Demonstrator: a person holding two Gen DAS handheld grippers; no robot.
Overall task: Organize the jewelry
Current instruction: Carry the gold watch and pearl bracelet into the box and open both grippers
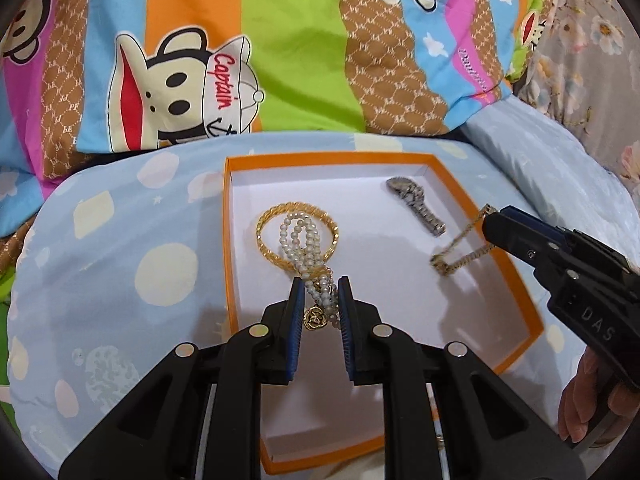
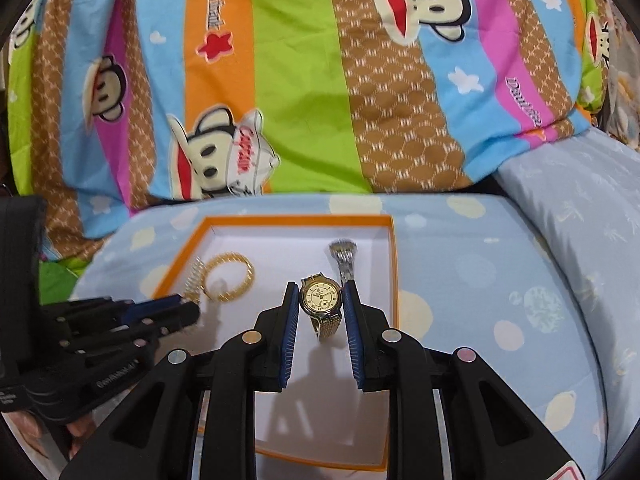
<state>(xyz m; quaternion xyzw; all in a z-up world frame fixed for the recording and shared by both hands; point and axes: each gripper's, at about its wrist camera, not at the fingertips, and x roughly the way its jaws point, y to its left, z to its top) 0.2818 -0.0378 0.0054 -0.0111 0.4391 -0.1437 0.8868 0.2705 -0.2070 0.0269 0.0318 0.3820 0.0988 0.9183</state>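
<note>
Left tongs: clamped narrow on white pearl strand bracelet, over orange-rimmed white box.
Right tongs: gripping gold-faced wristwatch.
Already boxed: gold bangle, silver watch.
Left: setting both down.

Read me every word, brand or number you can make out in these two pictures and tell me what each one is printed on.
"Captain": on the cartoon monkey's cap printed on the striped blanket.
"DAS": on the body of the right gripper.
Script wording on the blanket's stripes: too blurred to read.
White lettering on the left gripper: too blurred.
Watch dial markings: too small.
</note>
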